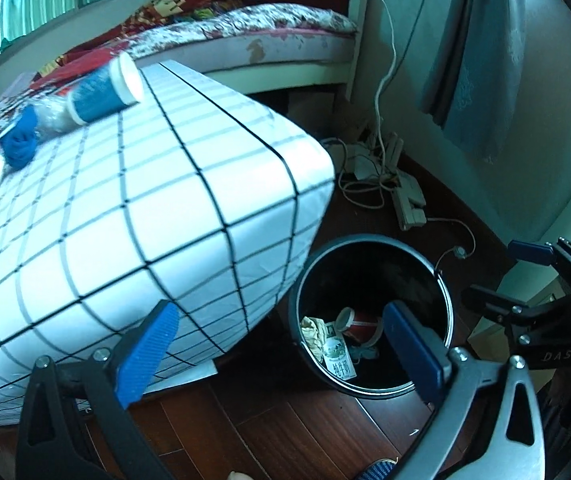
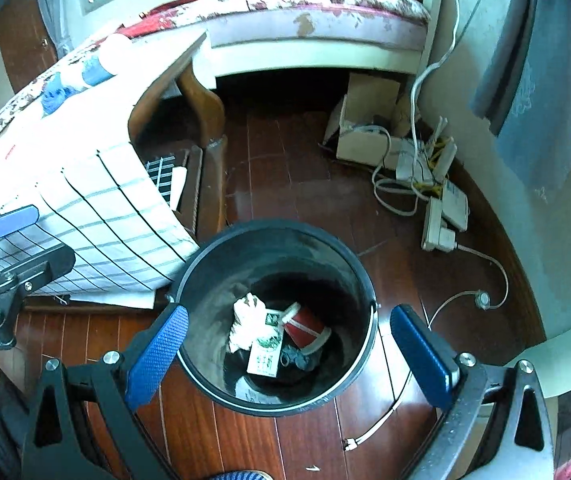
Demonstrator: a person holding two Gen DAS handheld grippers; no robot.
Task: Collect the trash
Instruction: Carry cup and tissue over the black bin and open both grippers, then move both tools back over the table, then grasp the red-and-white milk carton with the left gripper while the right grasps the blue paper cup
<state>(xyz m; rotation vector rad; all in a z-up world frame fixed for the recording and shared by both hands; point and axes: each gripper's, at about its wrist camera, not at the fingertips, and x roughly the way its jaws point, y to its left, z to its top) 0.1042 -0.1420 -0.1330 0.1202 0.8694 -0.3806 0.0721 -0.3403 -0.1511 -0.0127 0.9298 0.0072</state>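
Four items lying in bin: crumpled paper, carton, red cup, dark scrap; blue cup, wrappers awaiting on table; left claw, right claw gaping wide, empty.

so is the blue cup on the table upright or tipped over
Tipped over: the blue cup lies on its side on the checked tablecloth, its white rim facing right.

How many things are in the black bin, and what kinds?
Red paper cup: 1
Crumpled white paper: 1
Small carton: 1
Dark crumpled scrap: 1
Total in the bin: 4
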